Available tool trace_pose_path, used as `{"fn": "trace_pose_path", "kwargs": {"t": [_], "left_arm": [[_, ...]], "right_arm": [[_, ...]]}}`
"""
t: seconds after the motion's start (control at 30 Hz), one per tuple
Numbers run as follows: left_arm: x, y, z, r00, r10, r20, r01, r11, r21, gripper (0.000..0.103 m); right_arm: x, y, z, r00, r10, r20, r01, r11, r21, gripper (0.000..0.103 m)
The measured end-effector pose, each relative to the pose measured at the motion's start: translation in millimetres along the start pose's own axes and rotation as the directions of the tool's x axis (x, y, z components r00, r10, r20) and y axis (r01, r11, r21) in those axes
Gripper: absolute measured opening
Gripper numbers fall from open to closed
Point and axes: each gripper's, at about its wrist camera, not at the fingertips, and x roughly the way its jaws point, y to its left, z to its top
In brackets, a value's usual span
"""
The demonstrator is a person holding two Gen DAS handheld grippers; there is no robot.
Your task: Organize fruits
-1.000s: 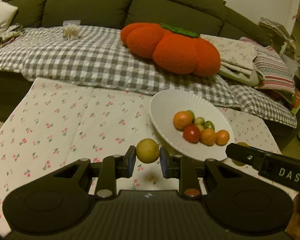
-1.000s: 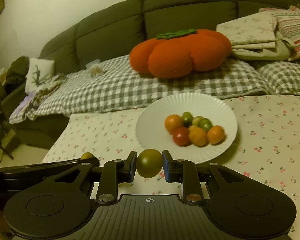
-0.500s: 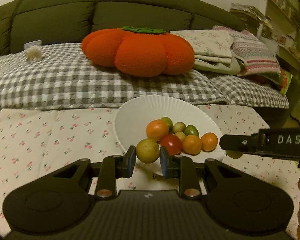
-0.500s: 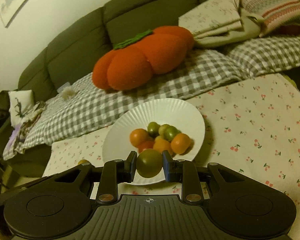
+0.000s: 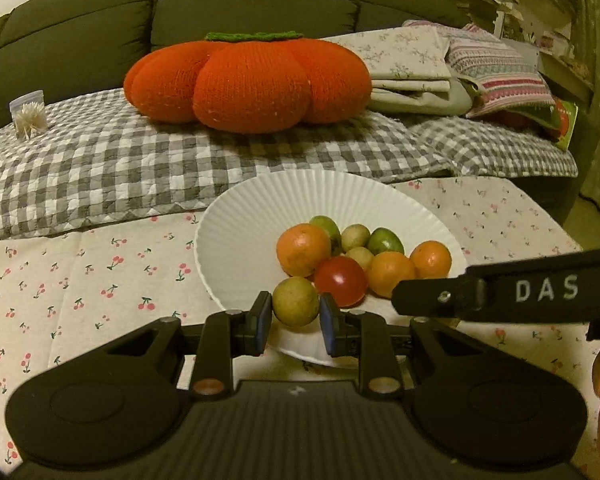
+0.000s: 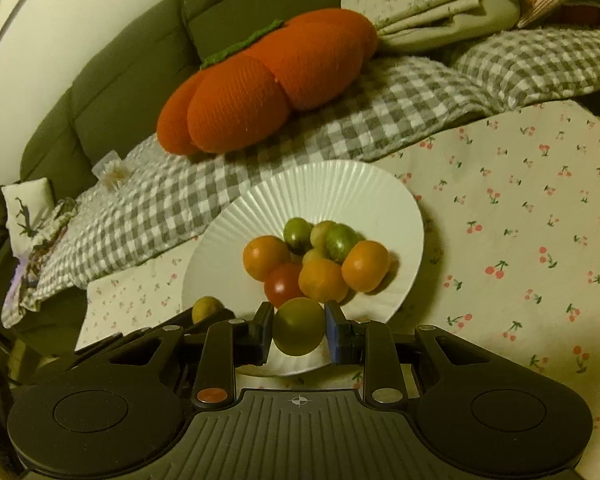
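A white ribbed paper plate (image 5: 260,216) (image 6: 340,184) on the cherry-print cloth holds several small fruits: orange ones (image 5: 303,249), a red one (image 5: 340,286) and green ones (image 5: 385,241). My left gripper (image 5: 295,317) is shut on a yellow-green fruit (image 5: 295,301) above the plate's near rim. My right gripper (image 6: 298,331) is shut on an olive-green fruit (image 6: 298,326) above the plate's near edge. The right gripper also shows in the left wrist view (image 5: 500,294), at right. The left gripper's fruit also shows in the right wrist view (image 6: 206,308).
A grey checked blanket (image 5: 100,168) covers the sofa behind the table. On it lie a big orange pumpkin cushion (image 5: 248,80), folded linens (image 5: 412,68) and a small bag of toothpicks (image 5: 28,114). The table edge drops off at right (image 5: 556,220).
Both grippers have moved in toward the plate with their fruits held; the plate now looks larger and nearer. The right gripper has tilted and sits beside the left.
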Motion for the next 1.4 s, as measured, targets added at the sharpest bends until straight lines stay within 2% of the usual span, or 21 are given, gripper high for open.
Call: {"fn": "trace_pose_path", "kwargs": {"t": [0.17,0.2,0.23,0.33,0.67,1.0,1.07,1.13,1.23,1.4], "left_arm": [[-0.2,0.3,-0.4,1.000,0.008,0.006,-0.008,1.000,0.009,0.024],[-0.8,0.9,-0.1,1.000,0.008,0.005,-0.008,1.000,0.005,0.028],[-1.9,1.6,0.8,1.000,0.005,0.005,-0.005,1.000,0.002,0.039],[-8.0,1.9,3.1,0.999,0.027,0.029,-0.027,1.000,0.002,0.054],[-25.8,5.3,4.5,0.999,0.028,0.017,-0.027,0.999,-0.033,0.055],[-61.4,17.4,0.9,1.000,0.024,0.008,-0.022,0.992,-0.125,0.062],[-71.0,21.2,-2.1,1.000,0.022,0.004,-0.021,0.989,-0.147,0.064],[-80.1,24.6,-6.3,1.000,0.029,0.002,-0.028,0.986,-0.164,0.070],[-89.0,25.4,-12.5,0.999,0.040,-0.013,-0.041,0.986,-0.161,0.072],[-104.5,24.1,-21.0,0.998,0.050,-0.031,-0.055,0.984,-0.168,0.074]], "right_arm": [[7.7,4.3,-4.7,1.000,-0.009,-0.001,0.009,1.000,-0.015,0.026],[8.6,4.3,-4.5,1.000,-0.010,0.000,0.010,1.000,-0.015,0.027],[8.6,4.3,-4.6,1.000,-0.014,0.004,0.014,1.000,-0.014,0.027],[6.6,3.7,-3.6,1.000,-0.013,0.019,0.013,1.000,-0.011,0.033],[-7.9,-0.8,3.3,0.999,-0.007,0.037,0.005,0.999,0.037,0.034],[-31.7,14.3,-5.9,0.999,-0.003,0.041,0.004,1.000,-0.028,0.034],[-38.7,15.7,-9.1,0.999,0.010,0.040,-0.009,1.000,-0.028,0.037],[-47.2,16.8,-12.3,0.999,0.020,0.044,-0.018,0.999,-0.032,0.038],[-61.3,18.8,-18.3,0.999,0.020,0.050,-0.017,0.998,-0.055,0.038],[-82.0,26.4,-25.4,0.997,0.006,0.076,0.003,0.993,-0.114,0.045]]}}
